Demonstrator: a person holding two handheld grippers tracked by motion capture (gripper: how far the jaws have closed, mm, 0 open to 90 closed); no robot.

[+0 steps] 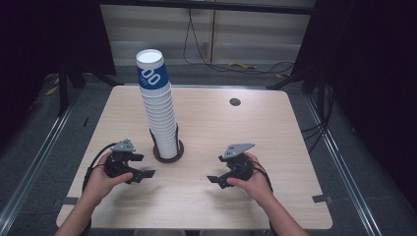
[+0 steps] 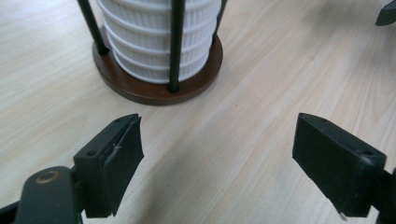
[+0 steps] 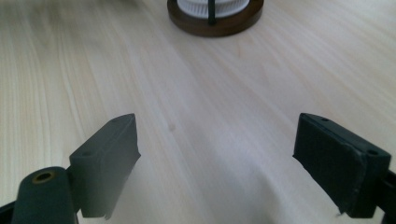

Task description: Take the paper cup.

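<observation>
Both forearms come in from the near edge, each hand wrapped around a gripper and held low. The left gripper (image 1: 143, 166) points inward to the right, its jaws spread apart with nothing between them. The right gripper (image 1: 214, 181) points inward to the left, jaws likewise wide and empty.

White "00" in large digits on the blue band of the top paper cup (image 1: 151, 71); smaller print beneath, too small to read.
</observation>
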